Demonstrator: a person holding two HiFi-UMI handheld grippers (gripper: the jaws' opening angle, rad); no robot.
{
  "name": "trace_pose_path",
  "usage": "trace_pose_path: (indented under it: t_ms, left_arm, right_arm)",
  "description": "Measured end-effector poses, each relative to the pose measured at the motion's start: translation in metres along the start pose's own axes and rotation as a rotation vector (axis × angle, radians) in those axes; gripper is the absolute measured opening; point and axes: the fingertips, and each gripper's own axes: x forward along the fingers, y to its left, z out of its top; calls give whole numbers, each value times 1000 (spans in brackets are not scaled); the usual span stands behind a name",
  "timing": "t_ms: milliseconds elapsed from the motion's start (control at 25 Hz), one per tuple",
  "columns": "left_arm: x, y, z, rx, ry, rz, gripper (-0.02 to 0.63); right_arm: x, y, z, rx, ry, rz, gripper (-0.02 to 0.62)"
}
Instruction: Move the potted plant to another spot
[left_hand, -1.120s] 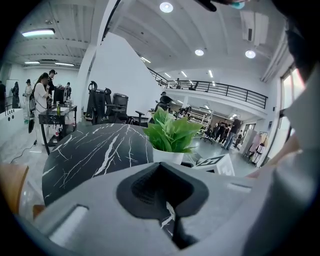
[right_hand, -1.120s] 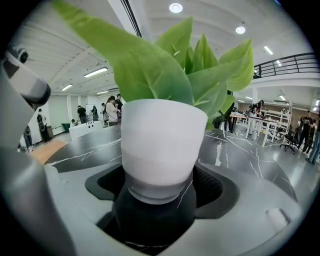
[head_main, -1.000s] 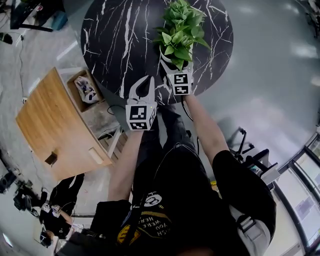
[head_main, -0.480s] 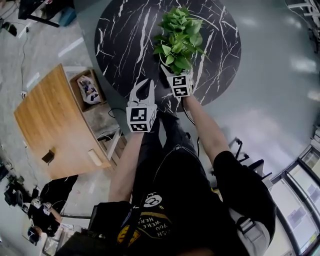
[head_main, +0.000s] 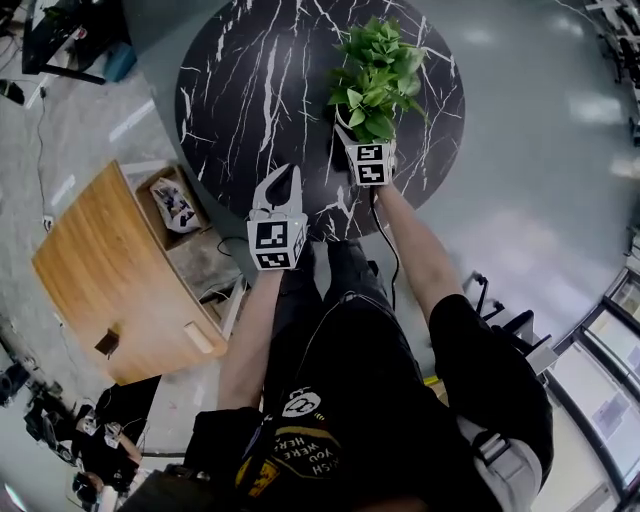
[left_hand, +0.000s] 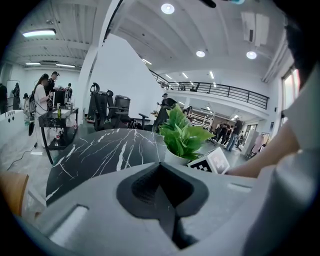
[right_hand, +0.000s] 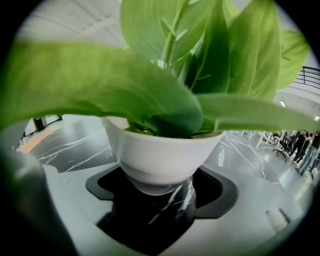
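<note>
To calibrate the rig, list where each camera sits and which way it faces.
Head view: on the head, facing steeply down at the table and plant; arms, torso, left tool and right tool show.
Left gripper view: on the left tool, facing along its shut jaws over the table toward the plant; the right arm shows.
Right gripper view: on the right tool, facing its jaws, closed on the pot; only the tool shows.
All share table and plant.

**Q:** Where is the potted plant (head_main: 378, 70)?

**A:** Upper right, over the round table's (head_main: 240, 90) right side, with the right gripper (head_main: 355, 130) just below it in frame. The left gripper (head_main: 282, 178) is lower left of it, at the table's rim. A wooden table (head_main: 95, 265) lies at far left.
</note>
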Motion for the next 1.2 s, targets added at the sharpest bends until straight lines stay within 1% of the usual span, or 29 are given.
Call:
trace_pose_path:
  t_ms: [440, 560, 640, 760, 920, 1040, 1200]
  left_arm:
    - [48, -34, 20, -4, 21, -28, 5]
    - [54, -37, 23, -8, 23, -30, 4]
    - [57, -37, 24, -9, 23, -29, 5]
    - [57, -33, 24, -15, 18, -15, 5]
    - [47, -22, 23, -30, 6, 15, 4]
    - [32, -6, 22, -54, -8, 53, 5]
    - [3, 24, 17, -91, -31, 117, 5]
  right_arm:
    - [6, -170, -14, 44, 55, -147, 423]
    - [2, -202, -17, 59, 70, -175, 423]
    - [2, -210, -16, 66, 70, -175, 423]
    - [8, -202, -11, 62, 63, -154, 423]
    - [23, -167, 1, 39, 50, -111, 423]
    - [35, -124, 17, -1, 45, -52, 423]
    - [50, -48, 37, -63, 36, 37, 423]
